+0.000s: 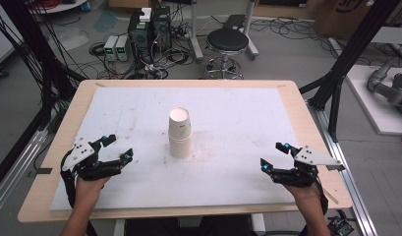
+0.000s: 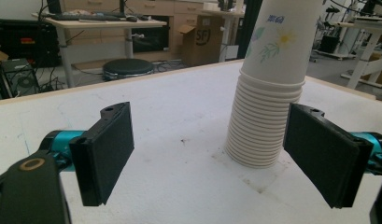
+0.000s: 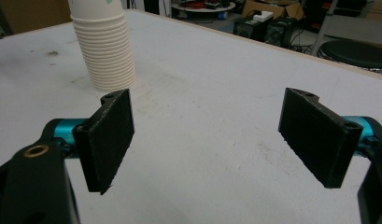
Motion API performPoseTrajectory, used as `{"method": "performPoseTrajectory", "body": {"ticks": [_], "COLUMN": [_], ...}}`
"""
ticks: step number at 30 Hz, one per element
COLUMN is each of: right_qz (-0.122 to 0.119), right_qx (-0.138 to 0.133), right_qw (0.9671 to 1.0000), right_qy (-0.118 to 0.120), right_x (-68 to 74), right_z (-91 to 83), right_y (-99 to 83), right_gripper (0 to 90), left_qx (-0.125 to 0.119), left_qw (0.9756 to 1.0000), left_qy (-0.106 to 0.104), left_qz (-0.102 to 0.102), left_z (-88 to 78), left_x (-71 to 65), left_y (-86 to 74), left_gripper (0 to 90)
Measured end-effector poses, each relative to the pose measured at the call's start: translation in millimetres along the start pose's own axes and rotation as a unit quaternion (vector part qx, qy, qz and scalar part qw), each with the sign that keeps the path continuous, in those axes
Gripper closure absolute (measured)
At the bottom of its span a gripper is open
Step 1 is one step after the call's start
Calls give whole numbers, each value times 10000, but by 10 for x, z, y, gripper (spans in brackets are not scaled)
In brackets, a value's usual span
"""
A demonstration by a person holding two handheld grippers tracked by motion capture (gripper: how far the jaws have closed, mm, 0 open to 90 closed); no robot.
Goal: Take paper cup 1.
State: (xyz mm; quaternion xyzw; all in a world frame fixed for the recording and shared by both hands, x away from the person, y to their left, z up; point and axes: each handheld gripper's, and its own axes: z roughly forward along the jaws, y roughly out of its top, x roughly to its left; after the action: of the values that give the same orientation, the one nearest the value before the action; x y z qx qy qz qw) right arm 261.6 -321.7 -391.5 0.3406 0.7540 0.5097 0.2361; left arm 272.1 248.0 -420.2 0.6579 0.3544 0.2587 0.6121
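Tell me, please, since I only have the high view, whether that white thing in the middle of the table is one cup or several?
Observer: Several. The left gripper view shows a stack of paper cups, upside down, many rims nested at its base.
Operator: Is the top cup plain?
Observer: No, it bears a printed flower and leaves.
Operator: Is anything between the left tongs?
Observer: No, the left tongs stand open and empty, and the stack is beyond them.
Operator: And the right tongs?
Observer: The right tongs are open too, with bare white table cover between the pads.

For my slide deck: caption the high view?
Stack of paper cups stands mid-table between open left gripper and open right gripper.
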Motion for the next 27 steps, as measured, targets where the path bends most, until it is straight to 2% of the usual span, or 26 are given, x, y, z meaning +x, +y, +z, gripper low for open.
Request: {"method": "performPoseTrajectory", "body": {"ticks": [9,12,17,27], "right_qz": [80,69,-27,-33], "right_qx": [-3,8,58,52], "right_qw": [9999,10000,9999,9999], "right_qy": [70,65,101,141], "right_x": [-15,-4,44,91], "right_z": [7,12,49,53], "right_y": [-33,-34,-34,-18], "right_gripper": [186,186,186,186], "left_qx": [-45,55,66,23], "left_qw": [9999,9997,9994,9993], "left_qy": [-155,-241,-293,-366], "left_qz": [-45,-91,-156,-65], "left_z": [62,75,62,67], "left_x": [-28,-42,-58,-125], "left_y": [7,5,18,65], "left_gripper": [163,163,163,163]}}
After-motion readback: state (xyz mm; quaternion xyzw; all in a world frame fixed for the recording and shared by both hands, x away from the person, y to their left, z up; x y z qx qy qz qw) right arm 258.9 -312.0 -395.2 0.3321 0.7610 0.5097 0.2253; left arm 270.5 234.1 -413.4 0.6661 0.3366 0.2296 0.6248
